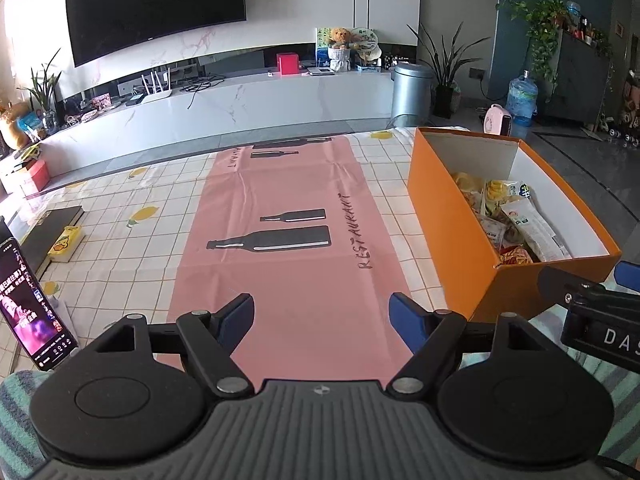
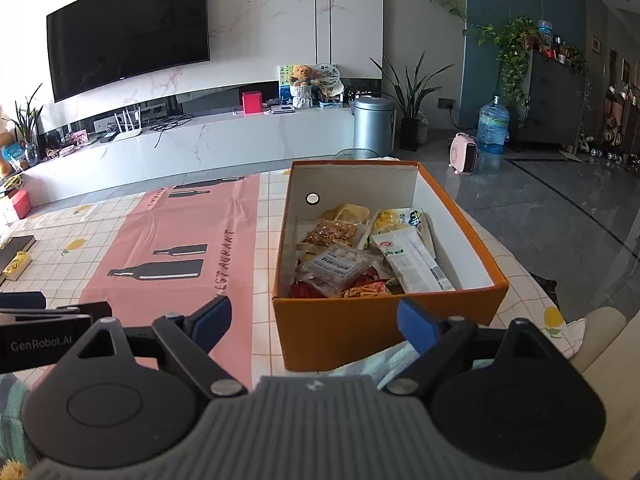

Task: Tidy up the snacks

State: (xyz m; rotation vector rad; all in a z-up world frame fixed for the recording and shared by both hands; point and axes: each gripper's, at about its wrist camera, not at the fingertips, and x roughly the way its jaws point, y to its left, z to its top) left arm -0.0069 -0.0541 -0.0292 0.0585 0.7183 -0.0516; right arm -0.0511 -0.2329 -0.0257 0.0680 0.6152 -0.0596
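Presently noted, left to right. Phone [image 1: 30, 312] propped at far left edge of worktop [image 1: 120, 208], screen lit. Beyond it a dark book [image 1: 52, 232] with a small yellow pack [image 1: 66, 243] lying against its near edge; whether a snack, cannot tell. Pink runner [image 1: 288, 208] down the middle, bare of any packet.

Left tongs [image 1: 322, 312] low over near end of runner, spread wide, holding nothing. Right tongs [image 2: 314, 322] alongside, just short of the near wall of the orange box [image 2: 340, 332], likewise spread wide and empty.

Snacks [image 2: 360, 256] all seen inside the orange box, at right side of worktop: several packets heaped toward the near end, among them a long white sachet [image 2: 416, 264] against the right wall and a clear pack with a printed label [image 2: 340, 266] on top. Far end of box floor bare.

Judged stage: fits 2 readings alike. Either packets gathered into the box and job near closed, or box standing as the stock yet to be laid out on the runner. Not settled by the scene.

Next move, on either reading: tongs free for a grasp; packets soft, overlapping and slippery, so a pinch on 1 edge only.
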